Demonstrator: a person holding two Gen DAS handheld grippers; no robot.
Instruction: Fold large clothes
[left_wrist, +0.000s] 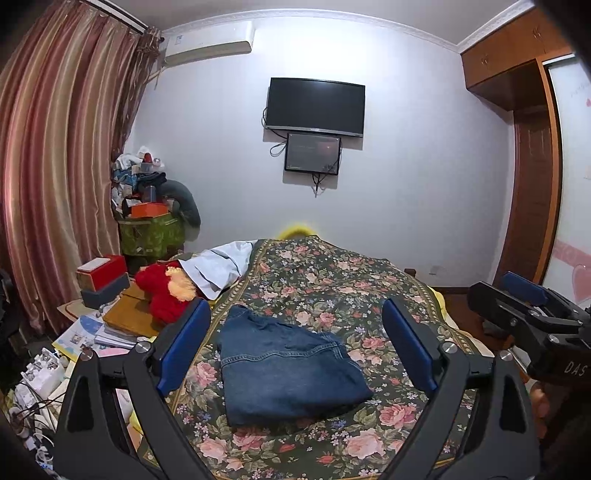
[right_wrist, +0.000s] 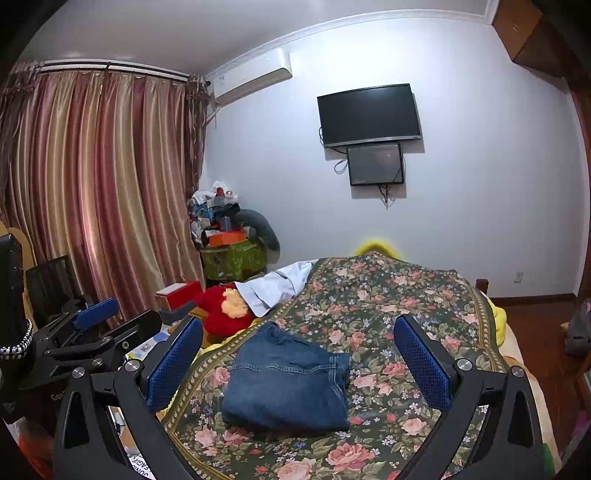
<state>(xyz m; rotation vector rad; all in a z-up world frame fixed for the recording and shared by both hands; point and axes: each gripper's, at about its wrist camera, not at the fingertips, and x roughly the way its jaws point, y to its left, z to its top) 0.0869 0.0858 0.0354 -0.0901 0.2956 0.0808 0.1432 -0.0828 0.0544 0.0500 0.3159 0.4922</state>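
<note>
Folded jeans (left_wrist: 288, 369) lie on floral bedspread (left_wrist: 369, 295), framed between the spread fingers of left gripper (left_wrist: 295, 347) and right gripper (right_wrist: 299, 363); neither touches denim.

Left hand-held gripper (left_wrist: 295, 347) raised, level, jaws spread wide, nothing between the blue pads (left_wrist: 183, 350). Right hand-held gripper (right_wrist: 299, 363) likewise agape, empty, alongside at similar height, both pointing forward.
</note>
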